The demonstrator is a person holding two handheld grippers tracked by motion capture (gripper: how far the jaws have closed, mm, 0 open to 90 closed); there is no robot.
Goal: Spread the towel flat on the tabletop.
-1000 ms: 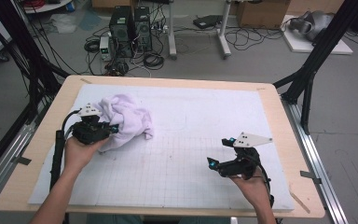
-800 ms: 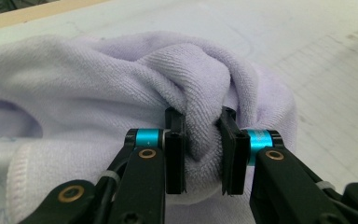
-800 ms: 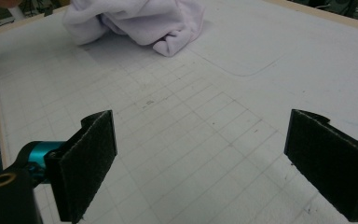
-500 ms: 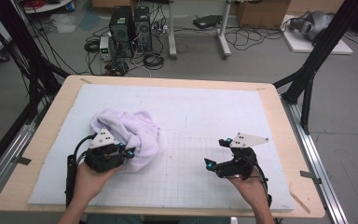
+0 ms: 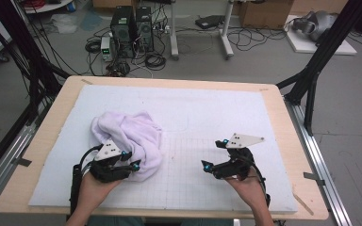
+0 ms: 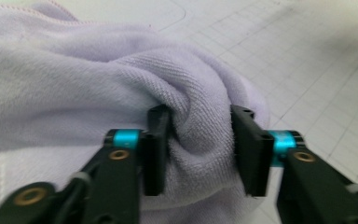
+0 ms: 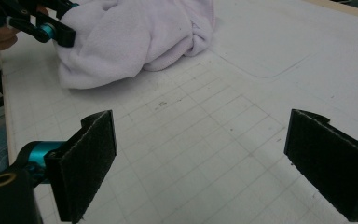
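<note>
On the counter's (image 5: 179, 103) left, left tool (image 6: 200, 149) has just been opening, a towel (image 5: 127, 134) fold between its jaws; fold may slip free. Right tool (image 7: 205, 163) spread, empty.

In my left gripper view, the crumpled lilac terry-cloth towel (image 6: 98, 79) ran off the left and top edges, and the far white gridded mat (image 6: 317, 56) was blurred. From above, my left gripper (image 5: 131, 160) hid the towel's near edge; whether its pads pressed the fold stayed unclear.
</note>
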